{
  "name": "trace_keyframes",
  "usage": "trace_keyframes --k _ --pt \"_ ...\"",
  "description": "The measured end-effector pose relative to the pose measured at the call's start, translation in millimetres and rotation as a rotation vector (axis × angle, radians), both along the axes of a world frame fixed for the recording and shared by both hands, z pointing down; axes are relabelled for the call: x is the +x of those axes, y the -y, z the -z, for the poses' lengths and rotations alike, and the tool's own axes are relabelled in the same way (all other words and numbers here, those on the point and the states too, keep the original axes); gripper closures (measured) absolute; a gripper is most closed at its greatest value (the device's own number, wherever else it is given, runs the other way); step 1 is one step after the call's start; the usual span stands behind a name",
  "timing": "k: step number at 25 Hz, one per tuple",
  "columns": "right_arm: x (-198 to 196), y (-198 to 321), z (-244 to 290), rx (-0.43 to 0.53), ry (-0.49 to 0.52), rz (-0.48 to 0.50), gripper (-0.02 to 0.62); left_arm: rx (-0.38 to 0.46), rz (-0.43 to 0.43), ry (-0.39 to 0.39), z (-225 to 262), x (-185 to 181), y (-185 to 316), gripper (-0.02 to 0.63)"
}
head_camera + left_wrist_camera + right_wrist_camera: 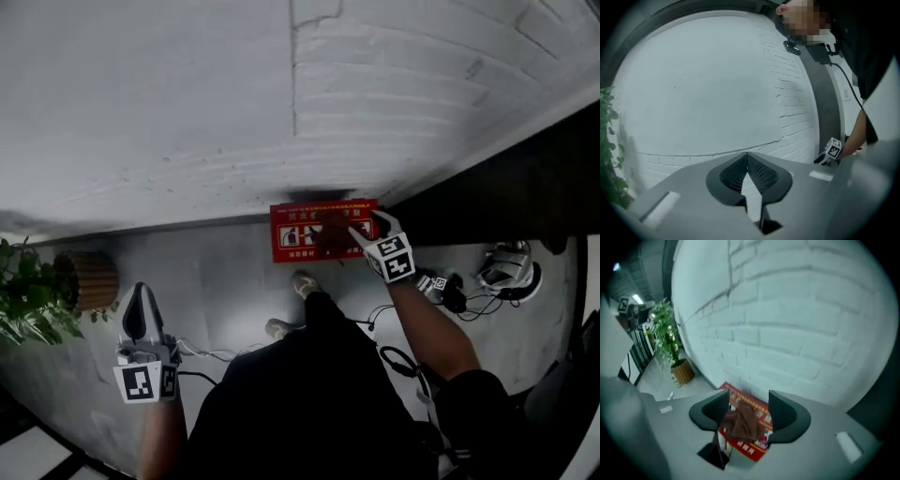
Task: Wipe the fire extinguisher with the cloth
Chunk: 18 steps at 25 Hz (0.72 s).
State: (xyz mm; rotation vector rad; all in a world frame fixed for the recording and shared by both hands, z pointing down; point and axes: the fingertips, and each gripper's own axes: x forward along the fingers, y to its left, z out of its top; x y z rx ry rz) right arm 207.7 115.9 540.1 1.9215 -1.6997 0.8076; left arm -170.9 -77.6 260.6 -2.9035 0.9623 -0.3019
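The cloth, brown and crumpled, lies on the red box on the floor at the foot of the brick wall. It looks soft, light and limp, so a pinch on a raised middle fold should lift it. The right claw points at it, spread wide, gripping nothing; the left claw is closed and empty, facing bare wall. The right gripper view shows the folds; only the head view shows both claws well apart.
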Motion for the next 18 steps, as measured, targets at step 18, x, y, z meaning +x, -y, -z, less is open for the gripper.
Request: trace_keyframes --k 18 --pt "43.9 -101.9 151.1 0.427 -0.227 -0.394 0.594 0.022 -0.377 -0.129 -9.5 186.1 -48.1 0.607"
